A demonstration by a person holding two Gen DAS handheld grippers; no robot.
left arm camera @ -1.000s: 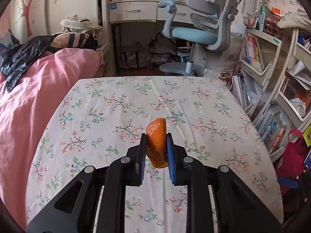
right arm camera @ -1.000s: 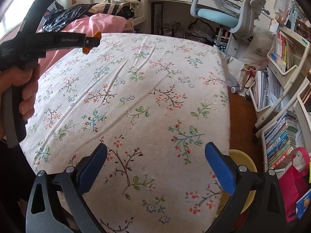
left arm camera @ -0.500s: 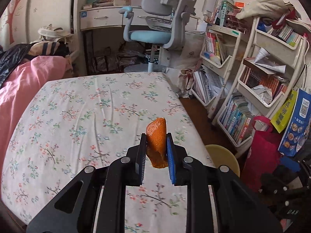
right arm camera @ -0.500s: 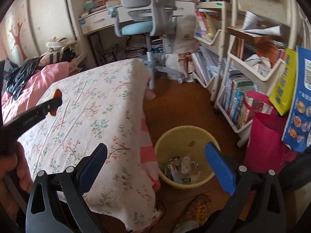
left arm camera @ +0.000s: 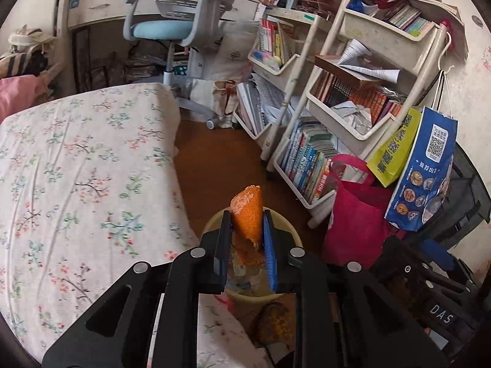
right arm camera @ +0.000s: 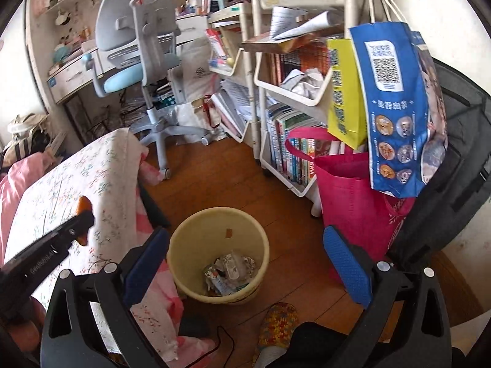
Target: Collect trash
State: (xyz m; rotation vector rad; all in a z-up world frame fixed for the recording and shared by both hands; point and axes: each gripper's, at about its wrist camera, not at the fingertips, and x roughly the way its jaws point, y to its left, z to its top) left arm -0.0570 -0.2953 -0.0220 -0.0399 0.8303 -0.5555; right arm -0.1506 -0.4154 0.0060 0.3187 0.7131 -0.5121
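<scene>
So we've got the peel (left arm camera: 247, 214) clamped between the left gripper's (left arm camera: 245, 239) blue pads, standing up on its long axis with the rounded end poking out past the fingertips, toward the top of the frame. In the left wrist view the bin (left arm camera: 285, 227) sits low centre, right behind the fingers, and its yellow rim peeks out on both sides of them, so from there it looks like we're already lined up over the opening.

The right wrist view says not quite. There the left gripper (right arm camera: 80, 220) comes in from the lower left with the peel (right arm camera: 83, 204) at its tip, and that tip reads against the flowered sheet (right arm camera: 101, 181) of the bed, left of the bin (right arm camera: 184, 245). We'd guess the peel needs to go a bit further toward frame right and down before letting go (fisheye makes depth hard to call, so we can't tell for sure whether it's over the rim yet).

The right gripper (right arm camera: 245, 260) is spread wide with nothing in it, and the bin sits framed between its two fingers, so it's actually the one pointed squarely at the target. It has nothing to drop, though. The bin already has some crumpled wrappers (right arm camera: 231, 271) at the bottom.

The drop mainly depends on that last sideways gap between tip and rim.
</scene>
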